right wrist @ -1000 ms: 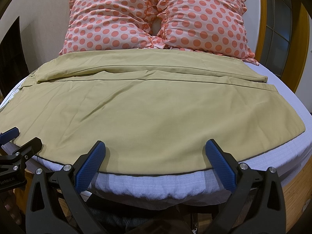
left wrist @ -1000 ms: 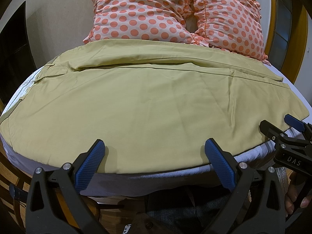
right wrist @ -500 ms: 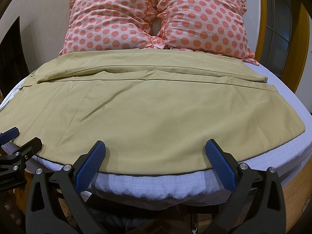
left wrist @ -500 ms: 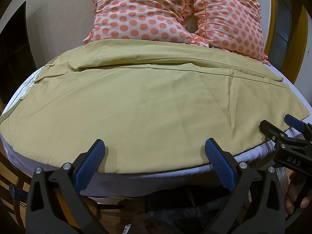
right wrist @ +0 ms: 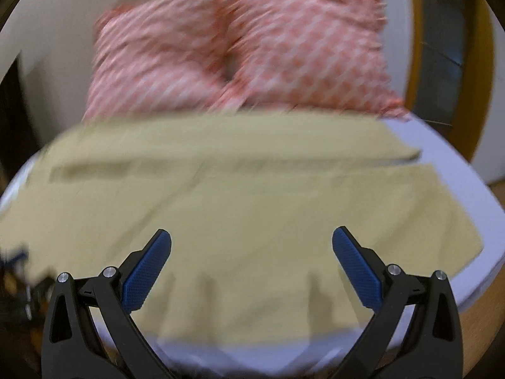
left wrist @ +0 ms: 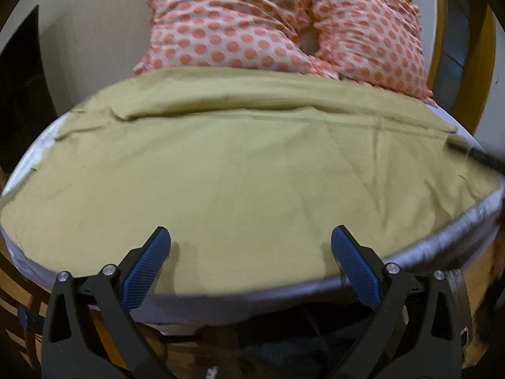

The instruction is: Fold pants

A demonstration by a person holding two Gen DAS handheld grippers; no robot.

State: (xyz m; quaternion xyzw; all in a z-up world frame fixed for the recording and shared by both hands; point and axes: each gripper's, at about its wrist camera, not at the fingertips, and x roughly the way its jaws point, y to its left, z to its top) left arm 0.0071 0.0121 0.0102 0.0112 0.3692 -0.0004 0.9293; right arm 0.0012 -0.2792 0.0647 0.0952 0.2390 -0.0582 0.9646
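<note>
Wide olive-tan pants [left wrist: 240,173] lie spread flat across the bed, waistband to the left and leg hems to the right, one leg lying behind the other. My left gripper [left wrist: 251,246] is open and empty, its blue pads just above the pants' near edge. My right gripper [right wrist: 251,246] is open and empty too, above the near part of the pants [right wrist: 252,195], toward the hem end. The right wrist view is blurred by motion.
Two pink polka-dot pillows [left wrist: 252,28] lean at the head of the bed, just behind the pants. The white-sheeted mattress edge [left wrist: 410,265] curves along the front. A wood-framed door [left wrist: 457,47] stands at the far right, a dark opening [left wrist: 19,94] at the left.
Both grippers moved forward over the pants' near edge. The right gripper moved fast, also up and to the right, and left the left wrist view. Both stayed open.
</note>
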